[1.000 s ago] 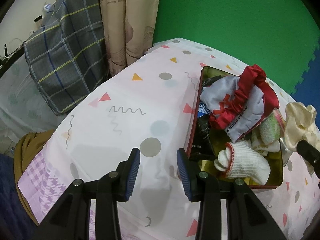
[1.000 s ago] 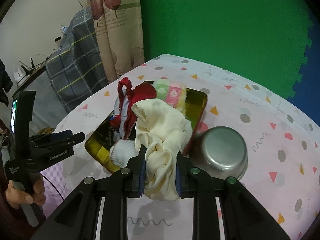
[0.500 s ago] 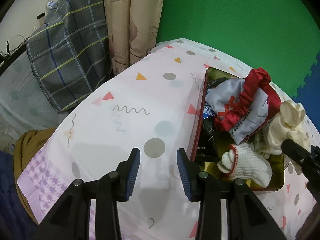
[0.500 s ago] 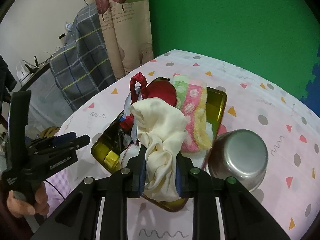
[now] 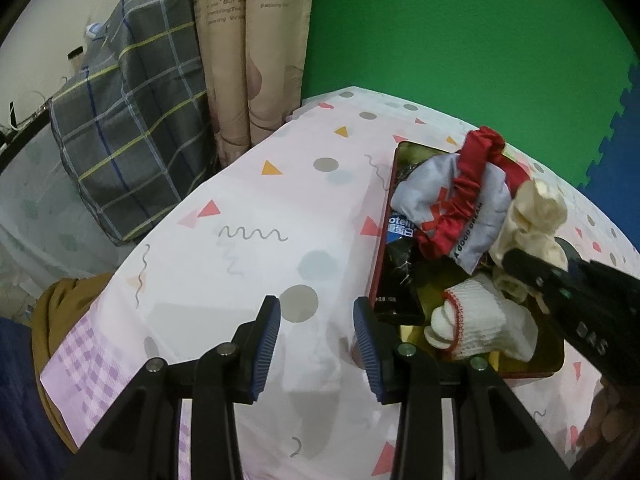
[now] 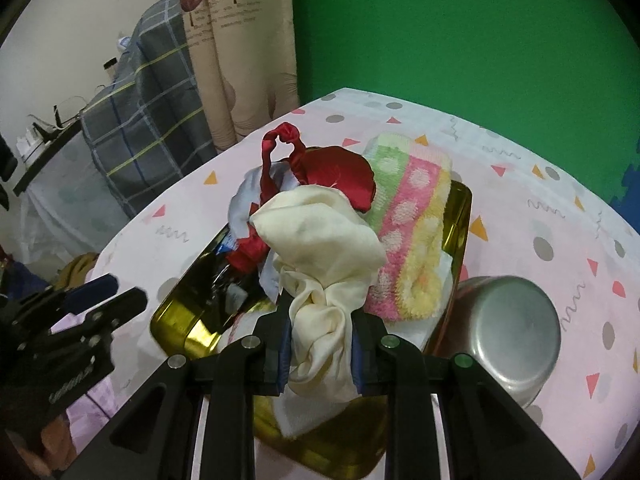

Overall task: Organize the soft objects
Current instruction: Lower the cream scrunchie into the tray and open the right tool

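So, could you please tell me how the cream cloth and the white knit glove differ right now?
The cream cloth is smooth, bunched and pinched in the right gripper above the tin; the white knit glove is ribbed, red-trimmed and lies loose inside the tin. Both are pale and soft.

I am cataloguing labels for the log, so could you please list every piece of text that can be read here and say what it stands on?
"A GOOD DREAM": grey pouch.
"otein": cut-off fragment on the blue packet in the tin; the characters below it are unreadable.
Curtain print: too blurred.
Left gripper body lettering: too blurred.
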### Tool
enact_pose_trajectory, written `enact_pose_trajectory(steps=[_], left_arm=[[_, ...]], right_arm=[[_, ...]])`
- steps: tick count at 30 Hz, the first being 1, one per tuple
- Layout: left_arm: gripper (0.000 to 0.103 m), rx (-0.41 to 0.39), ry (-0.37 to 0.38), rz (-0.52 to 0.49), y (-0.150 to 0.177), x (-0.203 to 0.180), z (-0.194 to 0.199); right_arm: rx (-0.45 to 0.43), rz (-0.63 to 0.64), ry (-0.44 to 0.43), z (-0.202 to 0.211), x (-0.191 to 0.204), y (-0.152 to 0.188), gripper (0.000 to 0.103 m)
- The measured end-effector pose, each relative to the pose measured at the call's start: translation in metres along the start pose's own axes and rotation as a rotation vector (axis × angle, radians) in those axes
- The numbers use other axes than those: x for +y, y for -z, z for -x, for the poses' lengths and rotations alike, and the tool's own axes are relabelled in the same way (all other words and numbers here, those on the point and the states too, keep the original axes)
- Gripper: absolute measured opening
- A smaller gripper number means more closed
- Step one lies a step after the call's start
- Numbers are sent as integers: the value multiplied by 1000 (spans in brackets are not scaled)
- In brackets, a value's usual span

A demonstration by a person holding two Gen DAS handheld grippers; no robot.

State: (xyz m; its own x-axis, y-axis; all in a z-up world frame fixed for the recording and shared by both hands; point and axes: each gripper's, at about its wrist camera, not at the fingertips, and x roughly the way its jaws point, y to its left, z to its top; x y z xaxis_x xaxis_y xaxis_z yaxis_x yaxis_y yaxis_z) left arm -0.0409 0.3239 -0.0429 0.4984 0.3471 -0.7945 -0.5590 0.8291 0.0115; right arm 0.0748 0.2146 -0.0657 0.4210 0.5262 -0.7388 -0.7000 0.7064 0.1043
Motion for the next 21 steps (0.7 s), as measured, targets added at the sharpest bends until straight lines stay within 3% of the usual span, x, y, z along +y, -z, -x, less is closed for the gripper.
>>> enact_pose_trajectory(steps=[10,19,21], left_arm=[[39,-47,-24,-76,3,-17,7],[39,-68,-18,-101,4,-23,10],[39,-68,-14,-101,4,-22,11]], right_arm=[[-11,33,60,-7,5,2,23],[-25,44,59,6,11,7,58],[-33,31,64,12,10,10,72]])
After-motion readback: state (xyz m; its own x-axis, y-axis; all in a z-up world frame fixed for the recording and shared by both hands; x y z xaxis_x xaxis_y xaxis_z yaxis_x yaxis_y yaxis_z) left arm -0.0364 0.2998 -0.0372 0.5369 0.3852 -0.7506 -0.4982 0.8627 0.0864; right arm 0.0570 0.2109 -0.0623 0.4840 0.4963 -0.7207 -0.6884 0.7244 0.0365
